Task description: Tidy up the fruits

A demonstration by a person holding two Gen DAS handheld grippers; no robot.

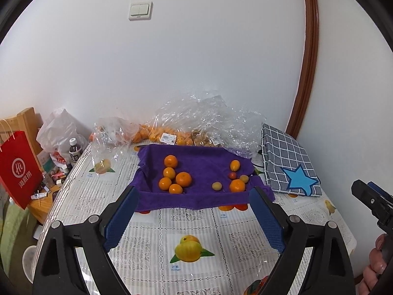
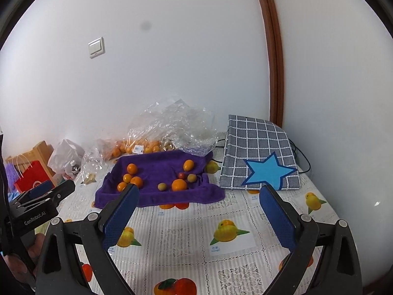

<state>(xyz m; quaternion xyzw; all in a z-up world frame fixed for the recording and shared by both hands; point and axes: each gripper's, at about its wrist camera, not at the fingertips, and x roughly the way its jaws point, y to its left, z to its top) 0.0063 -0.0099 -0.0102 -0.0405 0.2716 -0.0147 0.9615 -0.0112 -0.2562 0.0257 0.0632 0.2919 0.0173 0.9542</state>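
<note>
White wall backs a table (image 1: pixel 186 223) under a fruit-print cover, and on it lies a purple towel (image 1: pixel 196 196) with loose fruit on top. We hold our left gripper (image 1: pixel 194 212) and our right gripper (image 2: pixel 199 212) with tongs spread wide and nothing between them, both short of the towel's near edge.

We count five oranges (image 1: pixel 183 179) clustered on the towel's left part. On its right part sit one more orange (image 1: pixel 237 185), one oval yellow-orange fruit (image 1: pixel 234 165), two small greenish-yellow fruits (image 1: pixel 217 186) and one small red fruit (image 1: pixel 232 175). That makes ten pieces.

We judge all of them light, round and ready to roll on the soft, rumpled cloth. Their skins look smooth, so we would pinch each across its widest middle, gently, since the small ones may bruise. Behind the towel, clear plastic bags (image 1: pixel 206 120) hold more oranges, too many and too hidden to count.
</note>
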